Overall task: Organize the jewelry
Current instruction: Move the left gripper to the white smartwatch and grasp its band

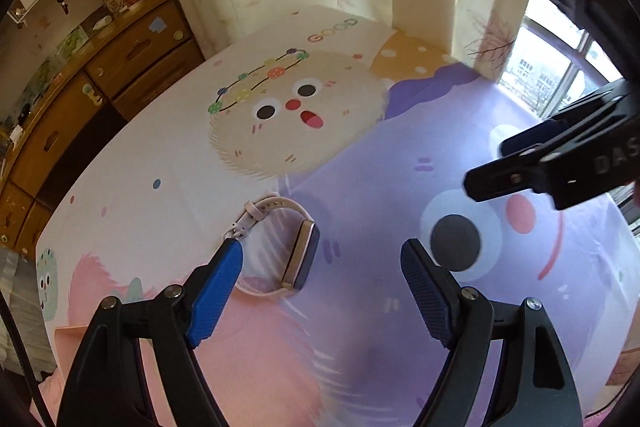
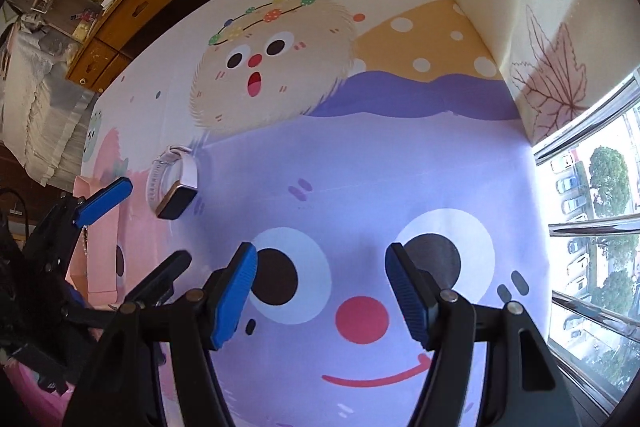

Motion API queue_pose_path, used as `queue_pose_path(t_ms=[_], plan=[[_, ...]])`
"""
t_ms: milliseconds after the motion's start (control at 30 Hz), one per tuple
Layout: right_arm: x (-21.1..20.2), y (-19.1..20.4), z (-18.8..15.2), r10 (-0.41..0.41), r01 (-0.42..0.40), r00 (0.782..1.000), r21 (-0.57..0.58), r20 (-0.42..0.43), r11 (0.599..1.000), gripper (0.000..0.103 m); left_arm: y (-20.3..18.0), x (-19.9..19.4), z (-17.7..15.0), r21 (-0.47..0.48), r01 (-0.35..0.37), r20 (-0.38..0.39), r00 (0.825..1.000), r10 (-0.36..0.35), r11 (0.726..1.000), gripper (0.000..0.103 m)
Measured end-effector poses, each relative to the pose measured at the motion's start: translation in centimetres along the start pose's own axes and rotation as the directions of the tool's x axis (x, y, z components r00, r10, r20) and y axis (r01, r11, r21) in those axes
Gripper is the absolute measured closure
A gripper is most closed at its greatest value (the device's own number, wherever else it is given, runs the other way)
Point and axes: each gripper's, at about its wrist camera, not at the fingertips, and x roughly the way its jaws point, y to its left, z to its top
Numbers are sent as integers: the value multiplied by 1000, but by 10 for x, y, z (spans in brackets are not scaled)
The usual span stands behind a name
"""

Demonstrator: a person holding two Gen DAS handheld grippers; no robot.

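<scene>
Lying on its side on the cartoon-printed table mat (image 1: 360,155), the smartwatch (image 1: 280,247) with its pale strap sits where the pink and lilac patches meet. The left gripper (image 1: 322,259) hangs over it with jaws spread wide and nothing between the 2 blue pads (image 1: 218,291); the left pad's tip is just beside the strap buckle. The right gripper (image 2: 320,287) is also open and empty, above the printed face's 2 eyes, well apart from the watch. A pink box (image 2: 96,267) rests at the mat's left edge.
</scene>
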Motion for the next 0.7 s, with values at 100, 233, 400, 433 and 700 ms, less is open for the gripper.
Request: queue_pose_path(t_ms=[100,233,400,433,700], plan=[[2,-2,1,21,-21,1000,-5,-3,1000,36,3,11,-1,-18,-8,-12,1000,8,1000,26],[5,-4,5,25,-25,1000,-12,-8,1000,36,10,25,-3,-50,-33,-63,998,30,998,46],[3,-5,9,35,-35,999,-2,0,999,36,18,28,-3,-75,-35,-97,995,28,997,54],[2,-5,10,46,-46,999,1,1,999,36,19,28,-3,-79,-26,-99,995,18,996,62],[-2,1,12,55,-55,998,15,4,998,36,28,26,-5,-167,35,-120,991,-55,985,95]])
